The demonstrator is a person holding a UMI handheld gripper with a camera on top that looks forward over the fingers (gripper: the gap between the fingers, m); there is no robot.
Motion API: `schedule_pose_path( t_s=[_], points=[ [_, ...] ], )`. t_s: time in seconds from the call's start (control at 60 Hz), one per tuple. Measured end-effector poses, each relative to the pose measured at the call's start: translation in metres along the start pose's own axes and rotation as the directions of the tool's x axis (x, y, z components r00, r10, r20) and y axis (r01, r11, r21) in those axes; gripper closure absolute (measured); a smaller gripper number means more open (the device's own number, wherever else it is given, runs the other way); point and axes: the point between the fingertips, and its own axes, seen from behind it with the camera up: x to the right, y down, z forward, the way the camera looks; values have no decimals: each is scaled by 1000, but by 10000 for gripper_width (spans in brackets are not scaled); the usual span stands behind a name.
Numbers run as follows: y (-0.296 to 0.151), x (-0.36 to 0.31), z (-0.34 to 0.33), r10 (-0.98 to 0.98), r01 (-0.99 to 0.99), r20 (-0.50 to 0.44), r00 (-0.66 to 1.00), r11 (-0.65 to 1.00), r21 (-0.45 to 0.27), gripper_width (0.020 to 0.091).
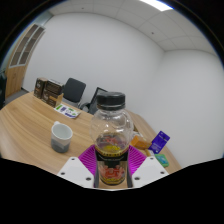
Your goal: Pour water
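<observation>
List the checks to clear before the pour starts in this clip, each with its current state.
1. Bottle sits between the tongs with both pads against it: ok.
2. Bottle upright: ok.
3. Black cap removed: not ok, it is on the neck.
4. Receiving cup upright on the table, to the bottle's left and apart from it: ok.
5. Cup empty: cannot tell.
6. Blue box beside the bottle, away from the cup side: ok.

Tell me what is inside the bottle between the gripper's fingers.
The clear bottle with a black cap holds yellowish liquid low down; above that it looks empty. The gripper pads cover its base, so the bottom is hidden.
</observation>
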Motion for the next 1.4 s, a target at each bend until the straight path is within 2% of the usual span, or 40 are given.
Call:
schedule_pose_path(
  t_s=[0.083,0.167,0.283,0.4,0.6,0.767,0.9,1.0,1.117,1.233,1.3,1.4],
  points=[
    [-30,22,21,-194,196,-66,979,980,25,732],
    [-57,28,40,-421,428,-153,894,903,14,731],
    [-81,17,76,-678,694,-230,699,720,-12,733],
    [-86,-7,106,-862,887,-271,428,458,-57,731],
    [-78,-51,133,-958,992,-286,-23,14,-125,730],
    [-66,-69,140,-955,988,-259,-147,-128,-89,731],
    [-67,-65,137,-971,999,-237,-22,-15,-31,730],
    [-74,-60,129,-954,975,-201,222,212,69,729],
    [-86,-52,120,-818,813,-71,571,550,193,728],
    [-105,-44,110,-523,478,108,846,831,286,727],
    [-106,-40,111,-342,279,211,916,919,279,727],
    [-97,-31,125,-93,15,360,928,976,216,729]
  ],
)
